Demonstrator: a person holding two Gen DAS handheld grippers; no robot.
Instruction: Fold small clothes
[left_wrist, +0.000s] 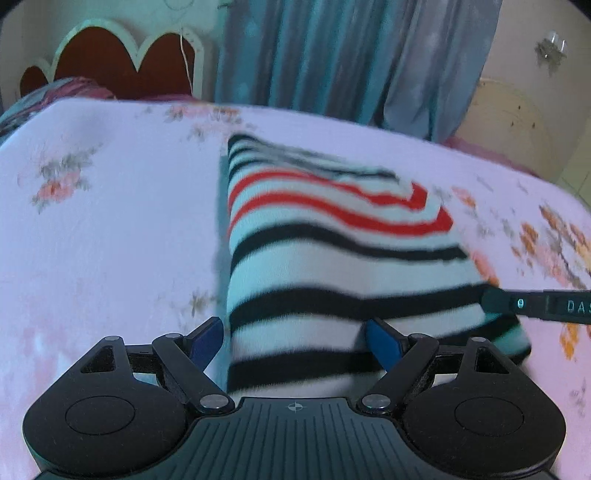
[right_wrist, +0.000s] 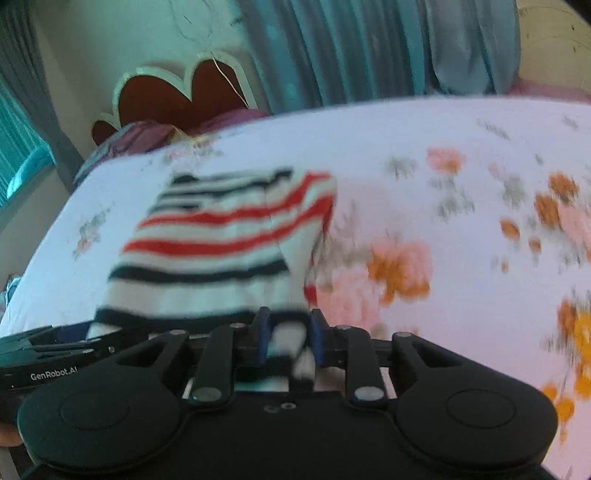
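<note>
Right gripper (right_wrist: 287, 332) pinching striped top (right_wrist: 221, 251) — floral bedsheet (right_wrist: 443, 184), blue curtains (right_wrist: 351, 48)

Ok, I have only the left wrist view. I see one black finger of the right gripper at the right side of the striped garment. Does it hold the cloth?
Observer: Yes. The right gripper has its pads closed on the striped garment.
Operator: Which part?
Observer: The near edge, toward its right side; the cloth bunches up between the pads.
Operator: Is my left gripper visible there?
Observer: Yes, the left gripper shows at the lower left, by the garment's near left corner. Whether it touches the cloth, I cannot tell.
</note>
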